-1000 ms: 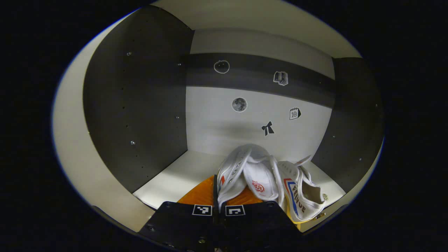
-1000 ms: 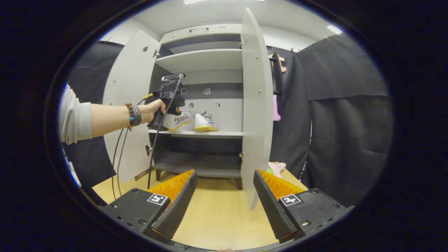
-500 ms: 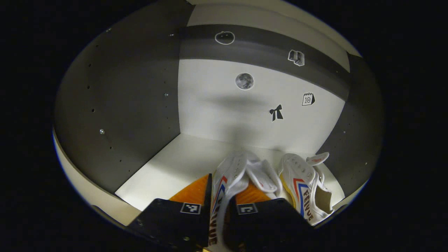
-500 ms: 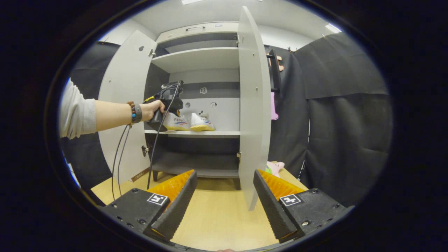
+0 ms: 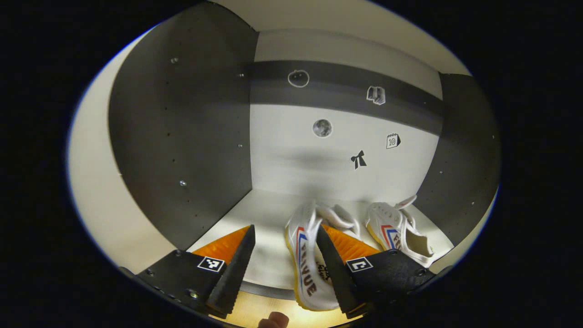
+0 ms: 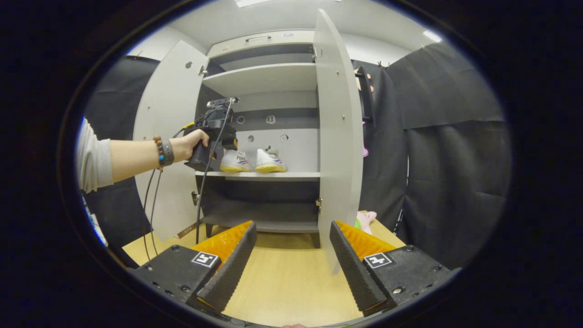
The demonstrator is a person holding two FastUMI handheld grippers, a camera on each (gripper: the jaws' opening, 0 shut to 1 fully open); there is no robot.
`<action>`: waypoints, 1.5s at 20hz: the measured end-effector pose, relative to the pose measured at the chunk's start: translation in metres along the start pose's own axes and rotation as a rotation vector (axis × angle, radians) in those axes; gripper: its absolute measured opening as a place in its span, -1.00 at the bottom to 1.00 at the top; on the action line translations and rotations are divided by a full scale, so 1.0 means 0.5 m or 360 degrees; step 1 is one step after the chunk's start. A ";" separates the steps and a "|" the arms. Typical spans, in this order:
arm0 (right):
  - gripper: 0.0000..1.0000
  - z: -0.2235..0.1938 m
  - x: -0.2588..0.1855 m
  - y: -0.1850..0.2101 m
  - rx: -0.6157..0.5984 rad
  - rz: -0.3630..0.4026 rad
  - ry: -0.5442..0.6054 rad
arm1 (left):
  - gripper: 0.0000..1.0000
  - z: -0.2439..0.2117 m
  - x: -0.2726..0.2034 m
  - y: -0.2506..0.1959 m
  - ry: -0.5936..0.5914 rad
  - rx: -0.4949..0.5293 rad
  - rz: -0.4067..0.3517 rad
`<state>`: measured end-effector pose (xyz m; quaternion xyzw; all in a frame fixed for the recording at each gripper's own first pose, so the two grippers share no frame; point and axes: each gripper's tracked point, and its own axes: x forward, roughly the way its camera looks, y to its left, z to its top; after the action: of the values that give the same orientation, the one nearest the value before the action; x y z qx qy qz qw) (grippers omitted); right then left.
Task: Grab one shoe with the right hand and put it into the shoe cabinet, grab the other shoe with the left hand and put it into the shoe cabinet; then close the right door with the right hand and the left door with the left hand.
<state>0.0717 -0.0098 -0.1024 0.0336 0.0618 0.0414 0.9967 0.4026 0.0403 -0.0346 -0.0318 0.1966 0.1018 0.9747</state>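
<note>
Two white shoes stand side by side on the middle shelf (image 5: 237, 218) of the shoe cabinet. The nearer shoe (image 5: 304, 255) lies between the fingers of my left gripper (image 5: 285, 237), which is open and does not press on it. The other shoe (image 5: 401, 230) sits to its right by the dark side wall. From the right gripper view, a hand holds the left gripper (image 6: 214, 146) at the shelf front, beside both shoes (image 6: 235, 161) (image 6: 269, 161). My right gripper (image 6: 292, 228) hangs open and empty over the wooden table, facing the edge of the open right door (image 6: 334, 136). The left door (image 6: 168, 136) is open too.
Cables (image 6: 200, 200) hang from the left gripper down past the lower shelf. A pink and green item (image 6: 364, 218) lies on the wooden table (image 6: 282, 282) behind the right door. Small stickers (image 5: 322, 128) dot the cabinet's back wall. An upper shelf (image 6: 264, 75) sits above.
My left gripper has opened and let go of the shoe, which now rests on the shelf beside the other one. The left gripper has drawn back a little. The right gripper has hardly moved.
</note>
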 end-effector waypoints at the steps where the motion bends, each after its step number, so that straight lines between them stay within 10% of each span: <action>1: 1.00 0.004 -0.004 0.002 -0.0003 0.0007 -0.0007 | 0.63 0.041 -0.026 0.003 -0.0144 0.0023 -0.0010; 3: 1.00 0.012 -0.015 0.005 -0.0003 0.0014 -0.0024 | 0.29 0.098 -0.104 -0.020 -0.0337 0.0050 -0.0083; 4: 1.00 0.017 -0.018 0.008 -0.0002 0.0019 -0.0032 | 0.58 0.104 -0.137 -0.029 -0.0392 0.0061 -0.0126; 10: 1.00 0.066 -0.059 0.003 -0.0033 0.0041 -0.0121 | 0.86 0.090 -0.434 -0.055 -0.0639 0.0099 -0.0425; 14: 1.00 0.119 -0.080 -0.029 0.0004 0.0047 -0.0191 | 0.65 -0.023 -0.575 -0.041 -0.0595 0.0060 -0.0566; 30: 1.00 0.368 0.019 -0.346 -0.0035 -0.0306 -0.0384 | 0.84 -0.333 -0.755 0.161 -0.0441 0.0046 -0.0251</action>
<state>0.1178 -0.1924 0.0659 0.0212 -0.0560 -0.0578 0.9965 -0.0175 0.0317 -0.0423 -0.0188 0.0586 0.0255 0.9978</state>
